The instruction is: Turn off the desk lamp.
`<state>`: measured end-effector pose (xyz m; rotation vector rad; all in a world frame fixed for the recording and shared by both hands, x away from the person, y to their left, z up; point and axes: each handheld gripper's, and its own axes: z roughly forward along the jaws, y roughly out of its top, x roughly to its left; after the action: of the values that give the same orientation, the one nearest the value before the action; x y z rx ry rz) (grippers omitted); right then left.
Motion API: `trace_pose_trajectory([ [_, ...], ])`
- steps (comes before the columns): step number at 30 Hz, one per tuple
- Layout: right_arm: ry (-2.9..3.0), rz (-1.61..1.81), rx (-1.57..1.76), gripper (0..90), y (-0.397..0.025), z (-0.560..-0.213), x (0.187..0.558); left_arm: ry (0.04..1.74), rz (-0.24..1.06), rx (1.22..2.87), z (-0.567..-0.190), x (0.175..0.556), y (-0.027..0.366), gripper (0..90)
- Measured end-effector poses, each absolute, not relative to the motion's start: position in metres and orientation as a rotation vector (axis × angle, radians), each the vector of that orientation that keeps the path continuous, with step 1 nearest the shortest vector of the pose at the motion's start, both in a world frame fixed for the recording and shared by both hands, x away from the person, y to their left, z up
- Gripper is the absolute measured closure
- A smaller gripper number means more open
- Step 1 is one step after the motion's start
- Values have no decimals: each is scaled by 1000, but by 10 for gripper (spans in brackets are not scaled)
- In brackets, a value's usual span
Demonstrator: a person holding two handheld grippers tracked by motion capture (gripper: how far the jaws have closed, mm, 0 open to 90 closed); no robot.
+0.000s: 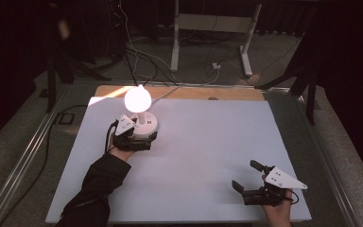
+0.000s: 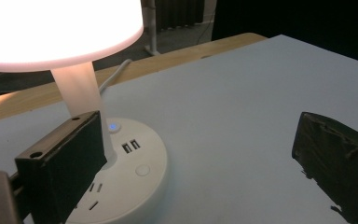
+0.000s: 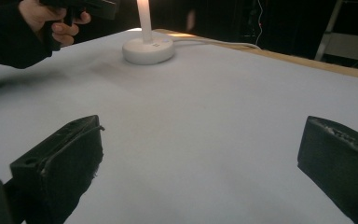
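my left gripper (image 1: 137, 134) at the lit lamp (image 1: 138, 99)
jaws spread, one over the lamp's white base (image 2: 135, 172), beside the stem; base near the mat's (image 1: 208, 156) far left corner; no writing readable on it; my right gripper (image 1: 250, 177) spread too, well apart, near right.

Black sleeve (image 1: 97, 184), black hand-held gripper (image 1: 131, 137), grey three-cornered plate (image 1: 283, 178)
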<state>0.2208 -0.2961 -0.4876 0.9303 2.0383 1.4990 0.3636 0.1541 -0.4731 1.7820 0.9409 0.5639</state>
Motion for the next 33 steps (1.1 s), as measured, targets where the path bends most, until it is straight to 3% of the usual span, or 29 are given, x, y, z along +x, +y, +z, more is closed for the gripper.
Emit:
trace_pose_trajectory([
  [4, 2039, 1501, 930, 0, -296, -488, 221, 955, 544, 1792, -475, 371, 154, 86],
  [12, 2044, 1505, 933, 0, -296, -488, 221, 979, 573, 1776, -480, 379, 152, 265],
  [13, 2044, 1505, 927, 0, -296, -488, 221, 985, 589, 1760, -481, 379, 152, 349],
  [15, 2044, 1508, 928, 0, -296, -488, 221, 986, 597, 1761, -481, 380, 152, 381],
  [16, 2043, 1510, 930, 0, -296, -488, 221, 987, 604, 1763, -482, 381, 152, 450],
  [20, 2041, 1513, 929, 0, -297, -487, 221, 996, 610, 1782, -486, 385, 153, 582],
  [27, 2044, 1514, 931, 0, -297, -488, 221, 1033, 587, 1780, -495, 393, 161, 733],
  [28, 2045, 1515, 929, 0, -297, -488, 221, 1021, 589, 1799, -497, 395, 161, 787],
  [33, 2045, 1513, 931, 0, -296, -488, 221, 1024, 584, 1821, -500, 399, 162, 854],
])
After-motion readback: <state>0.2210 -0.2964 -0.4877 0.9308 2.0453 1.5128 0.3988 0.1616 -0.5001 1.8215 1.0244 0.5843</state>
